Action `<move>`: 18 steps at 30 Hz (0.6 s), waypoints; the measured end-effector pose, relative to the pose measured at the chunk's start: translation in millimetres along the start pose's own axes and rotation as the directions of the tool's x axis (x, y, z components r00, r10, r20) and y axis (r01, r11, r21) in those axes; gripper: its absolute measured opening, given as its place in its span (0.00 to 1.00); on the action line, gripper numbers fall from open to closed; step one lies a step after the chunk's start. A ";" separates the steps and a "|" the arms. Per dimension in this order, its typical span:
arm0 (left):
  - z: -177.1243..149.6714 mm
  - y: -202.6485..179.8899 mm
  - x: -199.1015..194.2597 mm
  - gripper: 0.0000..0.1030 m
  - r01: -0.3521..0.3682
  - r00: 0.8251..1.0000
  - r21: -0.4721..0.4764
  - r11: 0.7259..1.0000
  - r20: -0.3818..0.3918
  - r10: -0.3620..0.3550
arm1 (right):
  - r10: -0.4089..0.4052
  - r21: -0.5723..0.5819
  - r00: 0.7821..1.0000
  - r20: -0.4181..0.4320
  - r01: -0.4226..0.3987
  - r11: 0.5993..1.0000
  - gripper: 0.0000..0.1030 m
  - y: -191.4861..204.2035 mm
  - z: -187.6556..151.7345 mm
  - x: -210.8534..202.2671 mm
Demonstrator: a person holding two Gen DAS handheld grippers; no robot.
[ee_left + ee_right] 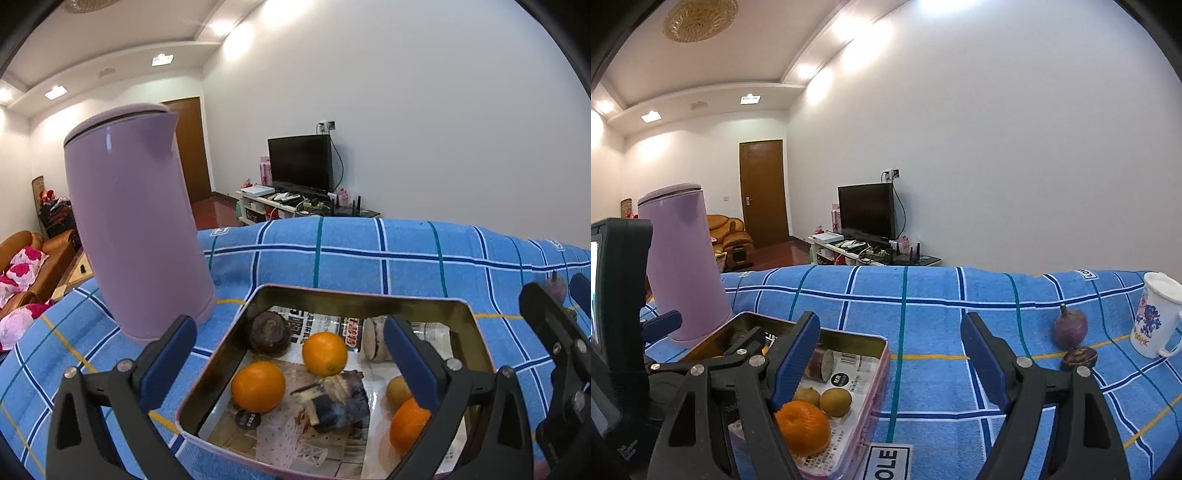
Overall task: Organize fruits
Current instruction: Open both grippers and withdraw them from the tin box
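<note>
Left wrist view: a metal tray (369, 297) is seen on a blue checked cloth (369, 251), its near rim just below the left gripper (291, 354). The jaws are spread wide and hold nothing; they hang above the tray, one finger over the cloth beside the left rim, the other over the tray's right half. Three oranges (325, 353) are recorded in the tray, along with a dark round fruit (268, 333) in the far left corner, a purple wrapped item (340, 402) in the middle, and a small brown fruit (397, 391) partly hidden by the right finger. A purple kettle (136, 229) stands close to the tray's far left corner, leaving little room on that side.

Right wrist view: the right gripper (890, 358) is also spread wide and empty, held over bare cloth just right of the tray's pink edge. Open cloth extends to the right. A purple fruit (1070, 328) and a dark fruit (1078, 358) lie there, close together, near a white mug (1154, 317). The cloth's far edge is unobstructed.
</note>
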State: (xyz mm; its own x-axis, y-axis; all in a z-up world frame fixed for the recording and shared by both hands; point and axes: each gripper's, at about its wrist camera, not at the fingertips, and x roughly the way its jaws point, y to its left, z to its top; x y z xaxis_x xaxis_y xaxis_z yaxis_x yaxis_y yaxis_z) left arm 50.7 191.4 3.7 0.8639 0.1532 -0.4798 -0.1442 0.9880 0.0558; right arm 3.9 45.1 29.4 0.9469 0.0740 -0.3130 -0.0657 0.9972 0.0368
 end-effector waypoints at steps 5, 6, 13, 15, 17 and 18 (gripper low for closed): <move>-0.3 3.8 2.0 1.00 -0.003 1.000 -0.018 1.000 -0.014 0.003 | -0.005 0.004 1.000 0.001 0.005 1.000 0.78 -4.0 -0.3 -0.5; -0.4 4.0 2.1 1.00 -0.002 1.000 -0.019 1.000 -0.016 0.002 | -0.006 0.005 1.000 0.001 0.006 1.000 0.78 -4.8 -0.5 -1.2; -2.4 4.6 4.0 1.00 0.001 0.999 -0.024 1.000 -0.037 -0.002 | -0.002 0.002 1.000 -0.002 0.002 1.000 0.79 -5.2 -0.9 -2.3; -2.6 5.7 4.5 1.00 -0.003 0.999 -0.030 1.000 -0.042 0.002 | -0.001 -0.003 1.000 -0.003 0.001 1.000 0.80 -4.3 -0.4 -2.5; -3.3 6.8 4.1 1.00 -0.007 0.999 -0.038 0.999 -0.046 0.005 | 0.000 -0.005 1.000 -0.001 0.000 1.000 0.80 -3.6 -0.9 -3.6; -3.5 7.4 4.0 1.00 -0.009 0.999 -0.042 0.999 -0.048 0.007 | 0.000 -0.006 1.000 -0.001 0.000 1.000 0.80 -3.3 -1.2 -4.0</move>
State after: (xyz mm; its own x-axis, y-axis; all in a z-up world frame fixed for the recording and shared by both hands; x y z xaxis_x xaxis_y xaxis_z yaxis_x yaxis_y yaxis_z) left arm 51.4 199.2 -0.9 0.8390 0.1585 -0.5206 -0.1716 0.9849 0.0234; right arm 0.0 41.5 29.4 0.9465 0.0743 -0.3140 -0.0679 0.9972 0.0311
